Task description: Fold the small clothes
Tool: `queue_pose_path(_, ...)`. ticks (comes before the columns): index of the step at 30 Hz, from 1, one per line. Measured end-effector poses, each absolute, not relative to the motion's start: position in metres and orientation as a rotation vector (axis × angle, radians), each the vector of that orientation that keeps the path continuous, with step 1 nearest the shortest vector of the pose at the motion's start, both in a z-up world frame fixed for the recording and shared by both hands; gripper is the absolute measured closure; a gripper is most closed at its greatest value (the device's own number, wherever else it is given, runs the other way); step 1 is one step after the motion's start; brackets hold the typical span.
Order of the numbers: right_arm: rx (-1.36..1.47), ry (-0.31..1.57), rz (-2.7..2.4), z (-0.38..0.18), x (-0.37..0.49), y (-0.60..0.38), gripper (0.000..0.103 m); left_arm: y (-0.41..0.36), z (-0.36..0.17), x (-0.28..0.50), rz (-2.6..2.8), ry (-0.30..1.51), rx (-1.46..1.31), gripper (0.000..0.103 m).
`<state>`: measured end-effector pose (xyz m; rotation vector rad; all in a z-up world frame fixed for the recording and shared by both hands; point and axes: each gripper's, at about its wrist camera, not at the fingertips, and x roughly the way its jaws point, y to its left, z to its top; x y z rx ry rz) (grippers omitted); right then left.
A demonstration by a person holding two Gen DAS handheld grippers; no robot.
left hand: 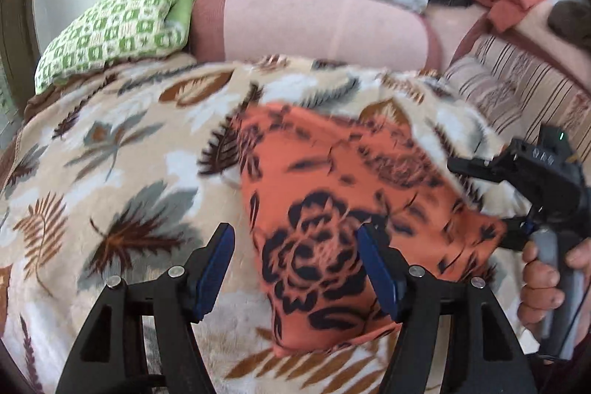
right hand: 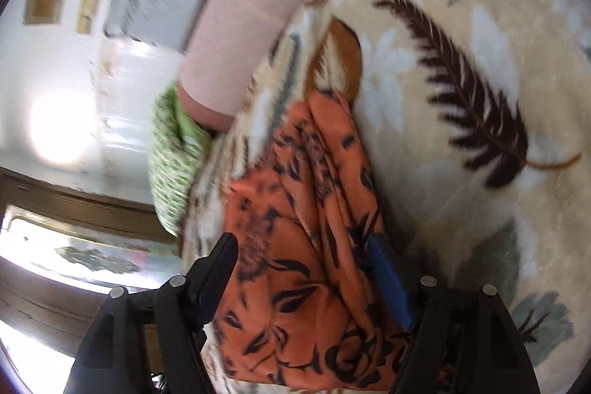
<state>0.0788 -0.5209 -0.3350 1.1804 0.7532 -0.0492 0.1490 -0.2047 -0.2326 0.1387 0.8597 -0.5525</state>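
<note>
Leafy blanket (left hand: 110, 143) is lying under the orange cloth (left hand: 332, 194), right gripper (right hand: 306, 279) fingers clenched on it, left gripper (left hand: 295, 264) fingers released.

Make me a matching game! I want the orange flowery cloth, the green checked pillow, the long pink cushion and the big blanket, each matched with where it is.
Things:
1. orange flowery cloth
2. green checked pillow
3. long pink cushion
4. leaf-print blanket

Places:
A. at the far left, beside the pink cushion's end
B. spread under everything
C. lying on the blanket, in front of the tools
D. along the back edge of the blanket

Pairs: 1-C, 2-A, 3-D, 4-B
</note>
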Motion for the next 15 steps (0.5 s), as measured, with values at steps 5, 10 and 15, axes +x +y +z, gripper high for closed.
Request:
queue_pose_path(5,0.922,0.838,-0.070,-0.324,0.092,-0.483,0.067,-0.214,-0.249,0.138,-0.541,0.906,0.199,0.033)
queue_pose_path(10,0.785,0.818,-0.105,-0.313,0.079,-0.462,0.084,-0.217,-0.253,0.129,-0.537,0.912,0.227,0.033)
queue_pose_path(15,0.650,0.664,-0.204,-0.278,0.042,-0.459,0.101,-0.216,-0.252,0.125,-0.548,0.914,0.225,0.033)
